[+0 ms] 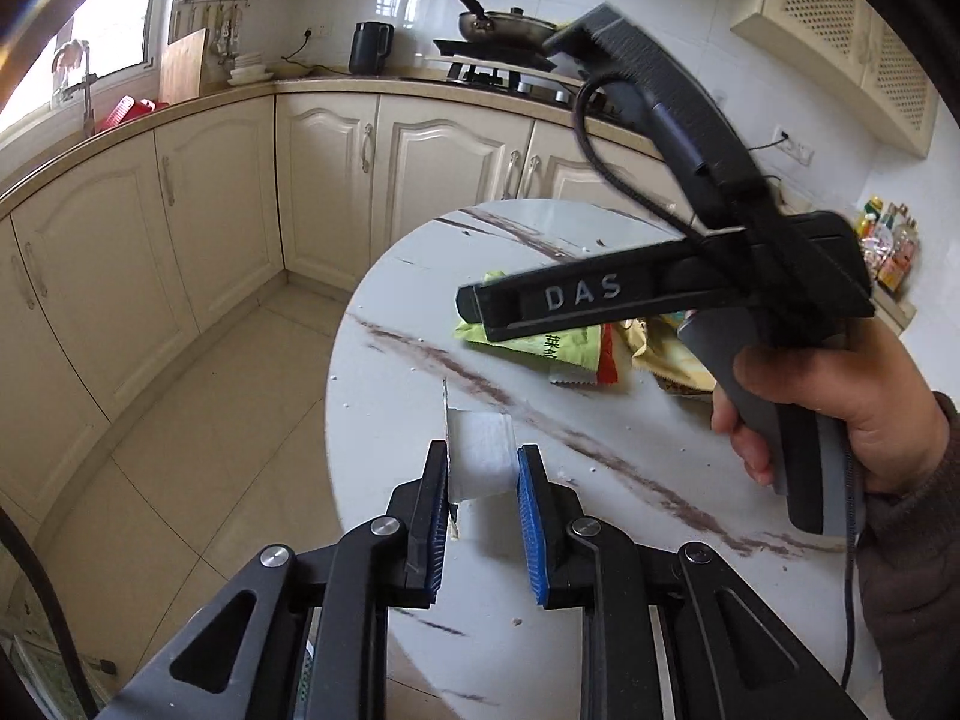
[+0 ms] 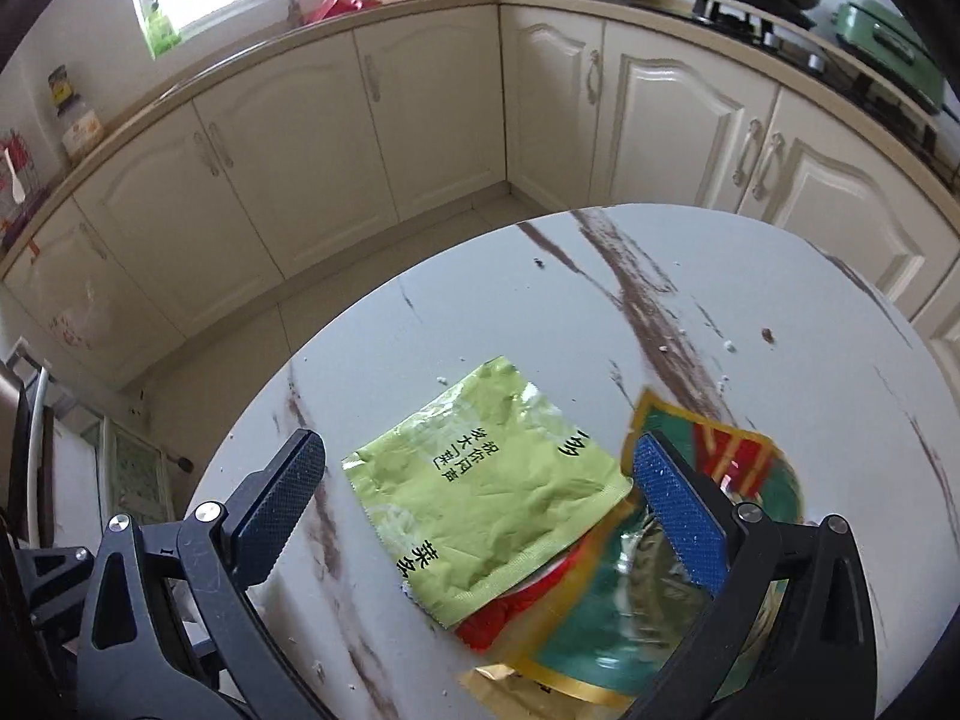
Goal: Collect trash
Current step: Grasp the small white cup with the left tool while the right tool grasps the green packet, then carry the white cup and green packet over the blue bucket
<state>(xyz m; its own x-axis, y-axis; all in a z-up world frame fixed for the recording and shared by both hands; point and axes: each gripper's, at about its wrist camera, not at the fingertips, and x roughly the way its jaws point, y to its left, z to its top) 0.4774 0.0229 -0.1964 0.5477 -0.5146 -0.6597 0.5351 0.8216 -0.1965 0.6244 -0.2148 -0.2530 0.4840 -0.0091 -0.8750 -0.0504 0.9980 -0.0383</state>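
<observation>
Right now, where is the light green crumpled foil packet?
In the right wrist view the light green crumpled foil packet lies on the white marble table, between the open right gripper fingers, overlapping a red and green wrapper.

1. The desk (image 2: 750, 324) is glossy white marble-look stone with brown veins.
2. The green wrapper (image 2: 480, 498) is crinkled, shiny foil-plastic.
3. The white cup (image 1: 480, 450) looks smooth, matt plastic.
4. Left tongs (image 1: 483, 516) have blue ribbed rubber pads (image 1: 531, 516) on matt black arms.
</observation>
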